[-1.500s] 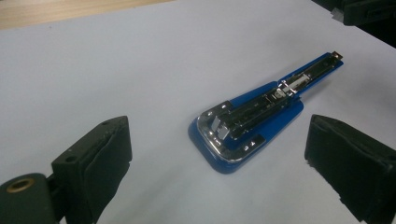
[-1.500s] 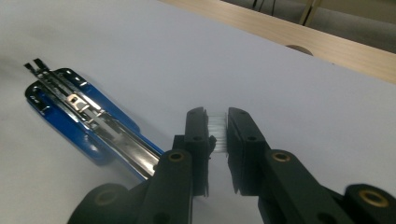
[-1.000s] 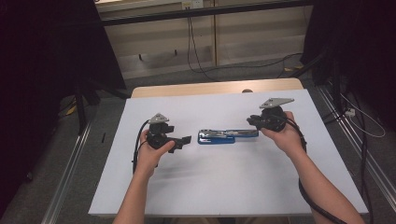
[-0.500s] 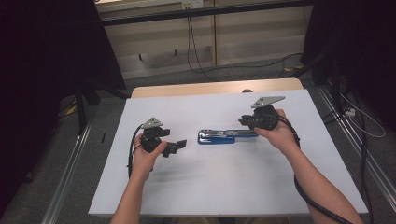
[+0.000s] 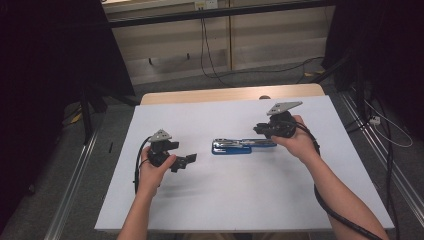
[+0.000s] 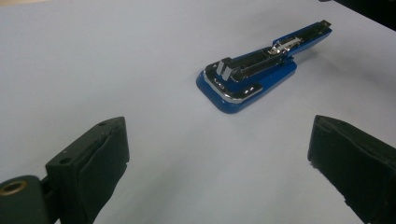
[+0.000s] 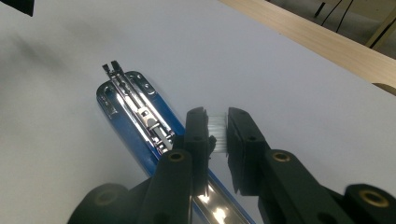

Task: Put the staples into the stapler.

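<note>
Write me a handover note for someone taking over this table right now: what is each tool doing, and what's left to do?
Left tool: open, holding nothing, low over the white sheet and pointing at the blue stapler.
Right tool: shut on a small pale ridged block, apparently a staple strip, held just above the stapler's right end.
Stapler: lies mid-sheet, swung fully open and flat, metal channel facing up.
Done: stapler opened, strip picked up.
Left, probably: lay the strip into the channel, release it, then fold the stapler shut. The left tool may need to steady the stapler.
</note>
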Demonstrator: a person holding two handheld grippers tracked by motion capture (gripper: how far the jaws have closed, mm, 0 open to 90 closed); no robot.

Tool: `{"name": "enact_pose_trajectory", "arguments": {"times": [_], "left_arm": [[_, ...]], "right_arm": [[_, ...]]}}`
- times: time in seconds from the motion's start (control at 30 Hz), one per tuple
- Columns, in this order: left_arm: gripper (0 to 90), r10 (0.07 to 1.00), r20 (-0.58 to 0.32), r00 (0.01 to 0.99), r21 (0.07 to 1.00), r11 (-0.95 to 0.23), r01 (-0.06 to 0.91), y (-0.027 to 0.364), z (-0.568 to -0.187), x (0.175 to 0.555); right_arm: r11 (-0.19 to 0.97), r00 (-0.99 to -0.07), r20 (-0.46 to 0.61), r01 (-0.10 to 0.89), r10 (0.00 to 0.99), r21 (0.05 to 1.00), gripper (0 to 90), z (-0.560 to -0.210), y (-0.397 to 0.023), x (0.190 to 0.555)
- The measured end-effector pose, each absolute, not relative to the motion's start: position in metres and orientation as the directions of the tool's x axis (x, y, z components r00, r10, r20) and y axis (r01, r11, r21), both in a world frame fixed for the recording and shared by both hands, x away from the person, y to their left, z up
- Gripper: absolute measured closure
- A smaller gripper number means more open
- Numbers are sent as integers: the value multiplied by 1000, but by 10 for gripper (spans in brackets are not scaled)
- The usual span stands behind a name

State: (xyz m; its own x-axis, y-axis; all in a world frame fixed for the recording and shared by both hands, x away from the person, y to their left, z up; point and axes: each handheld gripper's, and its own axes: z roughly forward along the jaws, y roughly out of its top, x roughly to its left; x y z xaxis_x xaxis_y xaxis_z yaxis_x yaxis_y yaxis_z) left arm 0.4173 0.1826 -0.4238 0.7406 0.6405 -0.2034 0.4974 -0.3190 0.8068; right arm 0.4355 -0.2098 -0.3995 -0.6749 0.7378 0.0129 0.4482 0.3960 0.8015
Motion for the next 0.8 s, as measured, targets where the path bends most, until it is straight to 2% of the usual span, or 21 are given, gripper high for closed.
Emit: {"name": "enact_pose_trajectory", "arguments": {"times": [0.8], "left_arm": [[55,640,-191,745,819,-314,479,194,-424,407]], "right_arm": [[461,-746,-13,398,666,793,794,-401,-192,447]]}}
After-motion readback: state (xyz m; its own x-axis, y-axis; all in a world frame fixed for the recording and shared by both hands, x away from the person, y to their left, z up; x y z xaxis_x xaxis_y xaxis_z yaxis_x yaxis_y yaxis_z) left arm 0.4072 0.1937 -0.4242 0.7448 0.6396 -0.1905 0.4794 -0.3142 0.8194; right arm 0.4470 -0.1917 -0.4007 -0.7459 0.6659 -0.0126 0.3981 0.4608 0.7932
